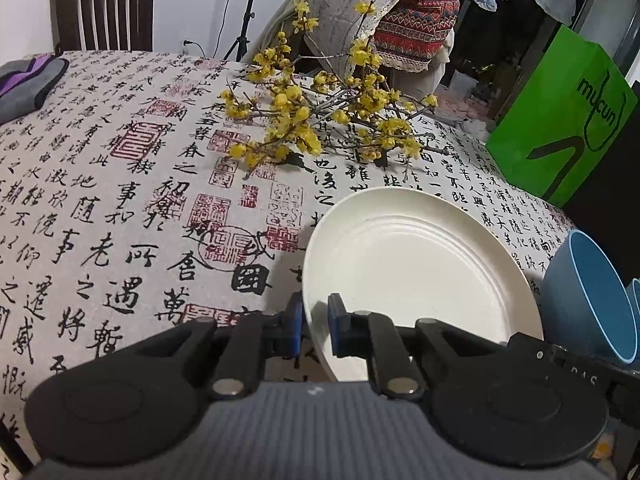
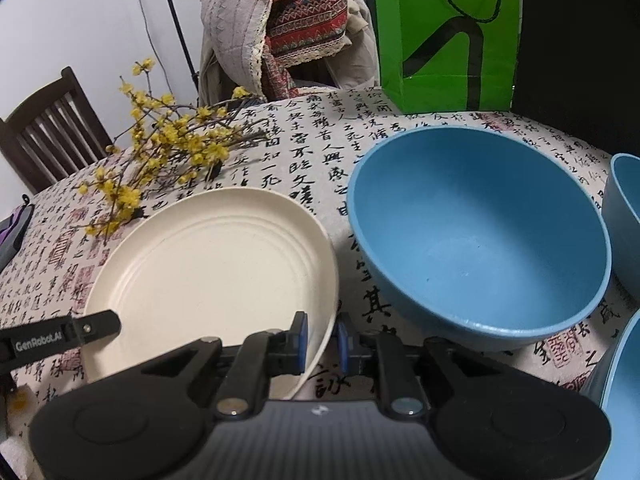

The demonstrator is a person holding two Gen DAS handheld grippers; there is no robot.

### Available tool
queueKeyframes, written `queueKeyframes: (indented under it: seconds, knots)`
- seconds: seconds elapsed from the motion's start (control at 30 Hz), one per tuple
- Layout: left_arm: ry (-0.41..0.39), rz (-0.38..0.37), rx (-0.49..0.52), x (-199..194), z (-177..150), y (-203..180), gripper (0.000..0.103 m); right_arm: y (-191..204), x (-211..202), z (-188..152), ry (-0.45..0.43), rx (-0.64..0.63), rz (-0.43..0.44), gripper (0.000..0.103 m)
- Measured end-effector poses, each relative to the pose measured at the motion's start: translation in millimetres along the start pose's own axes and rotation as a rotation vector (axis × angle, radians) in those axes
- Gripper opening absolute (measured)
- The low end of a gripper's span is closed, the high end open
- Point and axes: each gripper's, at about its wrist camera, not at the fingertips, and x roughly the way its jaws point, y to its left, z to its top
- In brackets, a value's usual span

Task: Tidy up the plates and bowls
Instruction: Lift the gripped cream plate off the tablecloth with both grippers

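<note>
A cream plate [image 1: 416, 264] lies on the calligraphy tablecloth; it also shows in the right wrist view [image 2: 208, 264]. My left gripper [image 1: 315, 328] straddles the plate's near-left rim, one blue pad on each side with small gaps. My right gripper [image 2: 322, 340] straddles the plate's near-right rim the same way. A large blue bowl [image 2: 480, 236] stands upright right of the plate. It also shows at the right edge of the left wrist view [image 1: 588, 296]. The left gripper's finger [image 2: 80, 330] shows at the plate's left rim.
A branch of yellow blossoms [image 1: 320, 116] lies behind the plate. A green paper bag [image 1: 560, 120] stands at the table's far right. More blue bowls [image 2: 624, 216] sit at the right edge. A dark wooden chair [image 1: 104, 4] and a cloth-draped chair [image 2: 280, 28] stand beyond the table.
</note>
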Motion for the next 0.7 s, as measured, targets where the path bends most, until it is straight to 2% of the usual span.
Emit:
queueKeyframes:
  seconds: [0.17, 0.5, 0.7]
  knots:
    - [-0.017, 0.001, 0.005, -0.6, -0.1, 0.0, 0.014, 0.0, 3.3, 0.4, -0.003, 0.011, 0.004, 0.017]
    - [-0.020, -0.010, 0.023, 1.8, 0.0, 0.1, 0.013, 10.9, 0.1, -3.5, -0.028, -0.090, -0.040, 0.017]
    - [-0.047, -0.001, 0.055, -4.7, -0.1, -5.0, 0.013, 10.2, -3.4, -4.1, -0.048, -0.092, -0.037, 0.016]
